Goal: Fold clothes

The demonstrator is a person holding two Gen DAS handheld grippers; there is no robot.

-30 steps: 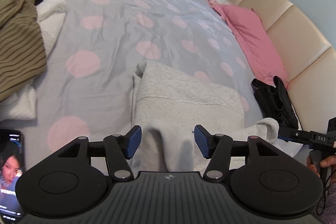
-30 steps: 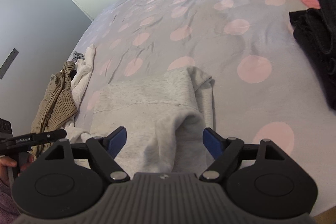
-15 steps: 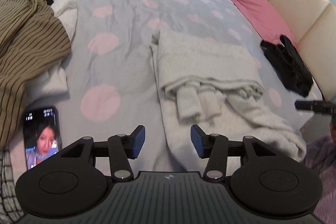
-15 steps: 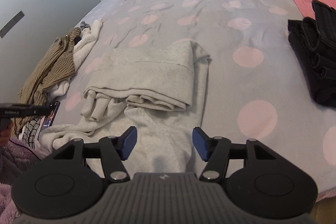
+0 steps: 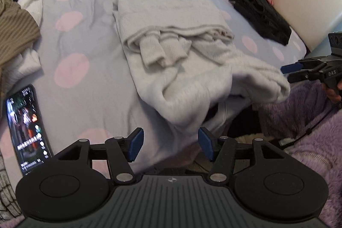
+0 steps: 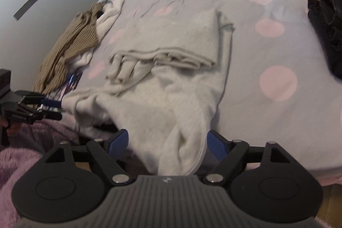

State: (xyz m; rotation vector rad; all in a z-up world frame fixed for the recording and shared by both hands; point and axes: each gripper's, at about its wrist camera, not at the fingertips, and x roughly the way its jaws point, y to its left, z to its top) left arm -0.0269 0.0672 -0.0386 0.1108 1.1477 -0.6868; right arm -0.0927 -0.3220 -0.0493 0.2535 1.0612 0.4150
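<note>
Phone (image 5: 26, 131) clear only from left.

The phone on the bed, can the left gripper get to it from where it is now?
Probably yes. The phone lies face up on the bedspread just left of the left gripper, whose jaws are opening with nothing gripped. Nothing covers it; the grey sweater lies to the other side.

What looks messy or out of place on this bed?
The grey sweatshirt is only half folded: its near end sags crumpled over the bed's edge, cuffs poking out. A lit phone lies on the spotted duvet beside a heap of unfolded clothes.
</note>
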